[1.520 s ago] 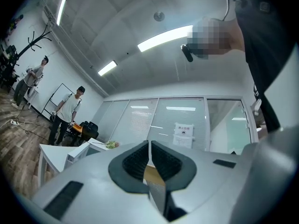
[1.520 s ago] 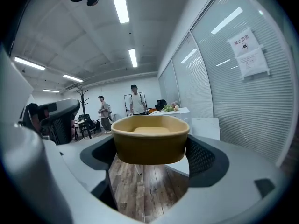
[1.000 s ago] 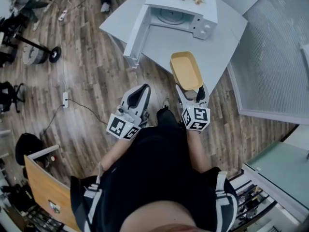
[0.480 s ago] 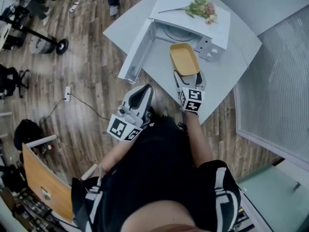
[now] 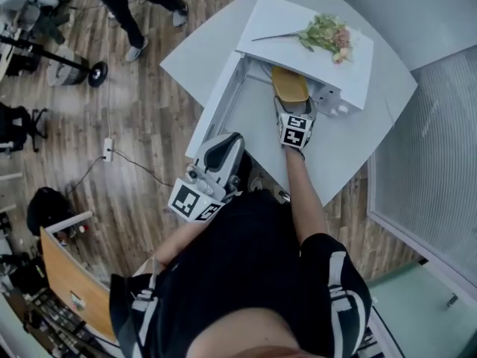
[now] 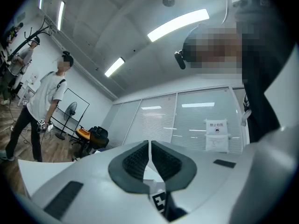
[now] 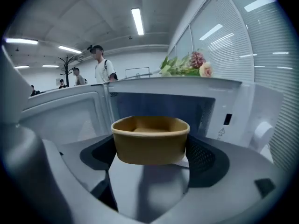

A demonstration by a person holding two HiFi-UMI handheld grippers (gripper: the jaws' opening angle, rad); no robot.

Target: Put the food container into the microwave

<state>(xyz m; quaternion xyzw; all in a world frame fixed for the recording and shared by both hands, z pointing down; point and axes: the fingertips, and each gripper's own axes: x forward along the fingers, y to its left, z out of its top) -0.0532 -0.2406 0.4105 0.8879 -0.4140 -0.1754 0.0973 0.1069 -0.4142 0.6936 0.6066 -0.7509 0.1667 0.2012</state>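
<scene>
The tan food container [image 5: 290, 85] [image 7: 150, 139] is held in my right gripper [image 5: 294, 111] [image 7: 150, 158], which is shut on its near side. It hangs at the mouth of the white microwave [image 5: 313, 39] [image 7: 243, 111], partly under the top edge in the head view. The microwave door [image 5: 216, 107] [image 7: 65, 118] stands open to the left. My left gripper [image 5: 218, 155] [image 6: 149, 158] is shut with nothing in it, held low by my body and pointing up toward the ceiling.
A bunch of flowers [image 5: 326, 34] [image 7: 184, 64] lies on top of the microwave. The microwave stands on a light grey table [image 5: 350, 136]. People [image 6: 42, 101] [image 7: 103, 66] stand further off in the room. A power strip and cable [image 5: 109, 152] lie on the wooden floor.
My right gripper has carried the container forward from over the table's front to the microwave's opening. My left gripper has stayed near my body.
</scene>
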